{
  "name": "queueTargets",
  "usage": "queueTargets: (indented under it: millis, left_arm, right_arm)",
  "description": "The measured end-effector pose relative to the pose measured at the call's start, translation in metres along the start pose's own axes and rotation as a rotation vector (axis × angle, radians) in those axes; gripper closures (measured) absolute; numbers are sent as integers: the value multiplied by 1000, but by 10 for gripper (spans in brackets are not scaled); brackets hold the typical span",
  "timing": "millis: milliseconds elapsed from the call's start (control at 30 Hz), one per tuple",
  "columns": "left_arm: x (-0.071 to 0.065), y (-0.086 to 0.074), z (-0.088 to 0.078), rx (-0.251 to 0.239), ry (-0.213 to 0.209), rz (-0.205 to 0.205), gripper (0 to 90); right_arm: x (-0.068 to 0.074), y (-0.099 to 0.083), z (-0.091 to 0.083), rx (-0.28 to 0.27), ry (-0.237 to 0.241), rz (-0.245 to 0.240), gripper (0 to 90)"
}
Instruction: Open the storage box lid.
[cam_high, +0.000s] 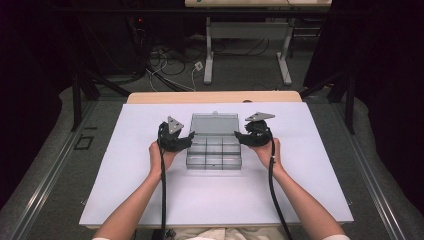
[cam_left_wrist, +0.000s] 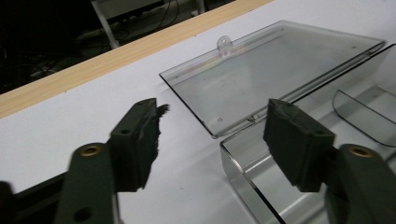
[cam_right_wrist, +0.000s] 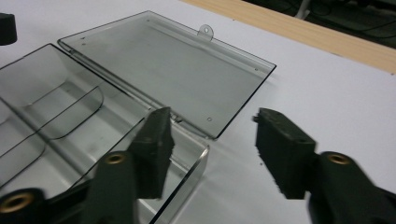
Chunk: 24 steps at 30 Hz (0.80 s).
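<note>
1. Nearest the person, the left gripper (cam_high: 186, 141) and the right gripper (cam_high: 239, 137) sit at the two rear corners of a clear compartment box (cam_high: 214, 152) in the middle of the white counter (cam_high: 150, 200). Both sets of fingers are released. In each gripper view one finger hangs over the box's corner and the other over bare counter, with nothing pinched between them.

2. The box's lid (cam_high: 213, 123) lies swung fully back, flat on the counter behind the tray, joined along the hinge line. As I judge it, the step in hand is letting go after opening.

3. To do that well, draw both grippers outward and up evenly, so that no finger (cam_left_wrist: 294, 140) catches the thin wall (cam_right_wrist: 187, 184) and drags or tips the light box. Keep them clear of the hinge.

4. The tray is split by curved clear dividers (cam_right_wrist: 70, 116) into several compartments. Every one that shows looks empty.

5. At the lid's far edge a small hanging tab (cam_left_wrist: 224, 45) points toward the wooden strip (cam_left_wrist: 116, 53) of the counter's rim.
</note>
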<state>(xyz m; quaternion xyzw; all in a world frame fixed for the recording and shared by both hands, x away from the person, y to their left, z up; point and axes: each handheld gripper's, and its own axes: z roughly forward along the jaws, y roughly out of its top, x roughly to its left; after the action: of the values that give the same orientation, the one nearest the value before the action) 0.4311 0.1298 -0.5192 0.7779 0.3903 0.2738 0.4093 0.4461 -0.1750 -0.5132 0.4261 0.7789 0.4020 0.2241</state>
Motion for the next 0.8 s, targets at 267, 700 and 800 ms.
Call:
queueTargets:
  millis: [267,700,800]
  left_arm:
    - [-7,-6,-27,42,-19,62,156]
    - [-8,-19,-63,75,-47,86,56]
    - [-7,-23,-68,86,-42,89,40]
  right_arm:
    - [2,-20,-26,58,91,-23,262]
    - [3,-41,-71,64,182,-15,141]
    - [3,-46,-79,63,189,-10,108]
